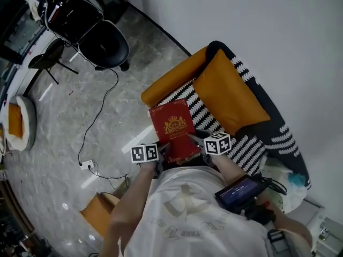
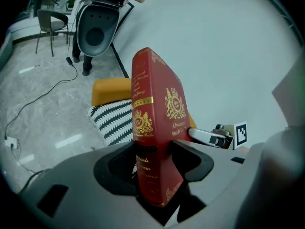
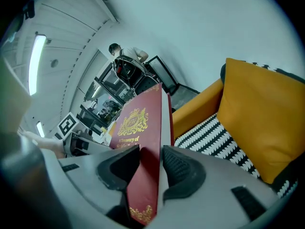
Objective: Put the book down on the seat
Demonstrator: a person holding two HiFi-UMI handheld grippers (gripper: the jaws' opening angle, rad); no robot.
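Note:
A red book (image 1: 172, 128) with a gold crest hangs just above the black-and-white striped seat (image 1: 201, 111) of an armchair. My left gripper (image 1: 163, 150) is shut on the book's near left edge, and my right gripper (image 1: 197, 140) is shut on its near right edge. In the left gripper view the book (image 2: 159, 113) stands upright between the pads of the left gripper (image 2: 155, 159), spine toward the camera. In the right gripper view the right gripper (image 3: 150, 163) clamps the cover and page edge of the book (image 3: 143, 128), with the seat (image 3: 214, 137) beyond.
An orange back cushion (image 1: 230, 92) leans on the chair's dark back, and an orange armrest (image 1: 171, 76) borders the seat's left. A black office chair (image 1: 104, 44), a floor cable (image 1: 99, 116) with a power strip (image 1: 87, 165) and an orange stool (image 1: 99, 210) lie left.

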